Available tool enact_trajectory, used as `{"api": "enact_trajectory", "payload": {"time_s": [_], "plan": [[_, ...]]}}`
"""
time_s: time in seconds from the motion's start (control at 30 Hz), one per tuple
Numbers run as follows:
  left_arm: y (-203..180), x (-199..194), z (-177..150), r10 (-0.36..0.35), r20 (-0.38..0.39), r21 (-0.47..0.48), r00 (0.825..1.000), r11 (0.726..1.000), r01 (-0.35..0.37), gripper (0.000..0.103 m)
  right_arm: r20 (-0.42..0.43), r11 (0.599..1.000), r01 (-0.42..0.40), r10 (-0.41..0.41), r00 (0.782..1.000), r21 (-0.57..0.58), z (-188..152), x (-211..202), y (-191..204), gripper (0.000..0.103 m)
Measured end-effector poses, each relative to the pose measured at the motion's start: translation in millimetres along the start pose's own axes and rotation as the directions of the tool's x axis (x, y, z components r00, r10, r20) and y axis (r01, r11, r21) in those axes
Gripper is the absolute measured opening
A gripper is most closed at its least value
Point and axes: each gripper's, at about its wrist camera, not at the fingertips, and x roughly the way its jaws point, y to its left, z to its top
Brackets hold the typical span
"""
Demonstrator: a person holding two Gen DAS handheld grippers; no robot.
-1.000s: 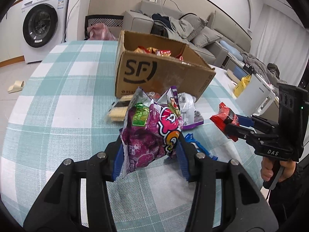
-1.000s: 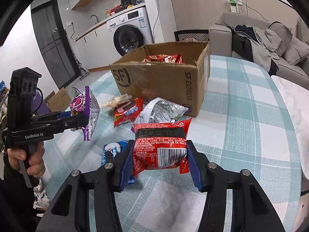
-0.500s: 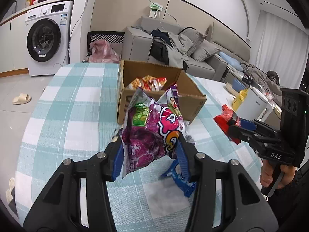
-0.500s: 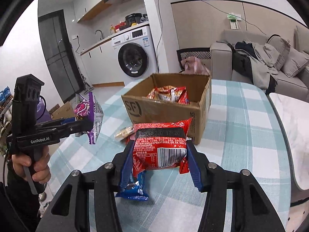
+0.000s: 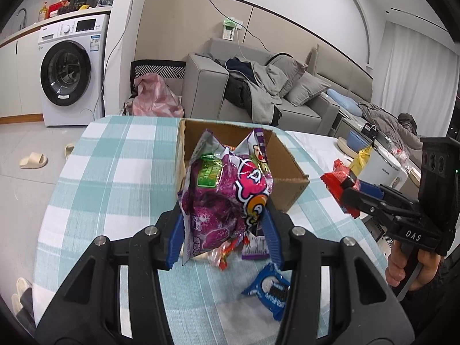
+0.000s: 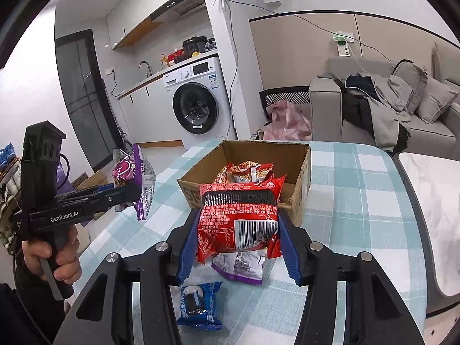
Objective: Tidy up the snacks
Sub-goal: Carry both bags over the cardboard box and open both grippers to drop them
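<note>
The left claw point(image 5: 224, 230) points down at a slant over the checked table point(image 5: 115, 178), its blue pads clenched on a purple snack bag point(image 5: 227, 198) held in the air at frame centre, in front of the open cardboard box point(image 5: 290, 172). The right claw point(image 6: 235, 244), tilted down likewise, is clamped on a red snack packet point(image 6: 238, 215) lifted just before the same box. A hand point(image 6: 54, 256) grips the left tool's handle at lower left of the right wrist view. One box holds at least one red-and-gold packet point(image 6: 247, 172). On the table lie one blue cookie pack point(image 6: 198, 304) and one purple-edged silver wrapper point(image 6: 241, 267).
</note>
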Motion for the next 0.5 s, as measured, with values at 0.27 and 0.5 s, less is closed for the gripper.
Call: {"api": "enact_trajectory", "payload": {"time_s": [0.27, 0.5], "plan": [[0, 22, 22, 0.004, 0.011, 0.021, 1.000, 1.000, -0.004, 0.045, 0.019, 0.999, 0.002, -0.003, 1.000, 0.039, 16, 12, -8, 0.052], [5, 61, 38, 0.012, -0.006, 0.026, 1.000, 1.000, -0.012, 0.045, 0.005, 0.998, -0.010, 0.009, 1.000, 0.069, 27, 33, -16, 0.052]]}}
